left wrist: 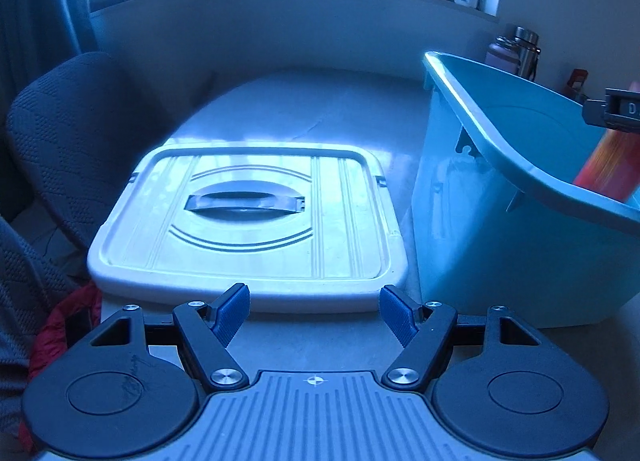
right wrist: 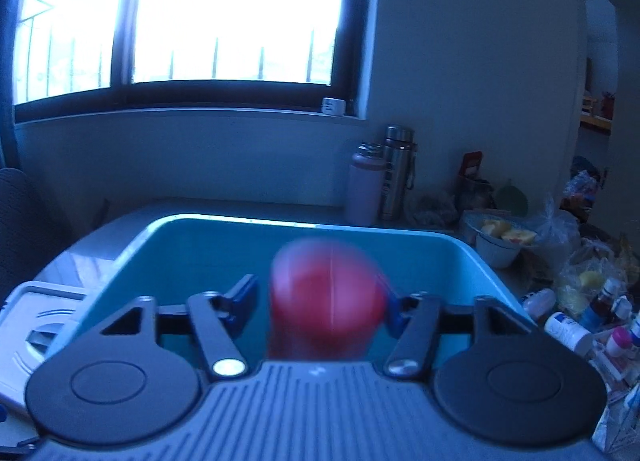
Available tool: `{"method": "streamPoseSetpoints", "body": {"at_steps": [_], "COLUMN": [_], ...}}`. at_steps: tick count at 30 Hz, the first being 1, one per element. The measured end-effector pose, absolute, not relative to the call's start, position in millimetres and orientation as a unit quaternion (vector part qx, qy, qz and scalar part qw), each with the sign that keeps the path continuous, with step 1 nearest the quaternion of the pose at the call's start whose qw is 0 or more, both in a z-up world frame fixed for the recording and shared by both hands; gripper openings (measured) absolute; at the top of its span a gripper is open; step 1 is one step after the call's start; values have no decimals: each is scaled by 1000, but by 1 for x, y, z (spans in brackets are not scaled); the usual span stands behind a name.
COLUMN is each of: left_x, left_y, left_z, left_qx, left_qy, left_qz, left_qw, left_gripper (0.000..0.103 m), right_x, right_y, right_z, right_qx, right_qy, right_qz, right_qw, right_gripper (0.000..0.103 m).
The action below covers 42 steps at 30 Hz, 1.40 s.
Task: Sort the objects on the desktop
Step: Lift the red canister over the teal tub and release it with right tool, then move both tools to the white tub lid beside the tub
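A teal plastic bin [left wrist: 500,229] stands on the table to the right of a white bin lid [left wrist: 248,221] with a grey handle. My left gripper [left wrist: 315,317] is open and empty, just in front of the lid's near edge. My right gripper [right wrist: 320,301] is open above the bin [right wrist: 440,261]. A blurred red object [right wrist: 328,297] sits between its fingers, apart from the left finger [right wrist: 240,297]; whether it touches the right one I cannot tell. The same red-orange object [left wrist: 608,165] shows inside the bin in the left wrist view, under the right gripper [left wrist: 616,111].
A dark fabric chair [left wrist: 68,133] is at the left. Two flasks [right wrist: 380,177] stand against the back wall. Bottles, bags and a bowl of food [right wrist: 580,293] crowd the table at the right. A red cloth [left wrist: 60,325] lies at the lower left.
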<state>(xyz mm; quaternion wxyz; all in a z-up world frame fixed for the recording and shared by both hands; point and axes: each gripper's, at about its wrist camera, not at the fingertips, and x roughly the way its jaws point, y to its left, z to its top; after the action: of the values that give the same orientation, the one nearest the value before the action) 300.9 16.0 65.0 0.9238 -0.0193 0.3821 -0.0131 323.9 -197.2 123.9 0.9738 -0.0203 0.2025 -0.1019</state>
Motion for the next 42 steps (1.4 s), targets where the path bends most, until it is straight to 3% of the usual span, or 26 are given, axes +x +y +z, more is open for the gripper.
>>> {"method": "streamPoseSetpoints", "body": {"at_steps": [2,19,33,42], "left_x": [301,250,188,201], "left_y": [16,1,27,73], "left_z": [65,78,64,58], "left_qx": [-22,6,4,-19], "left_qy": [381,363,398,411], "left_qz": [-16,-9,27,37], "left_qw": [924,932,917,911], "left_gripper": [74,74,74,74], "right_x": [321,226,162,175], "right_y": [-197,-218,-212,-166], "right_z": [124,128,69,57], "right_qx": [-20,17,62,43], "right_qy": [197,151,251,289], "right_qz": [-108,-122,-105,-59], "right_qw": [974,981,960,955], "right_gripper": [87,93,96,96]}}
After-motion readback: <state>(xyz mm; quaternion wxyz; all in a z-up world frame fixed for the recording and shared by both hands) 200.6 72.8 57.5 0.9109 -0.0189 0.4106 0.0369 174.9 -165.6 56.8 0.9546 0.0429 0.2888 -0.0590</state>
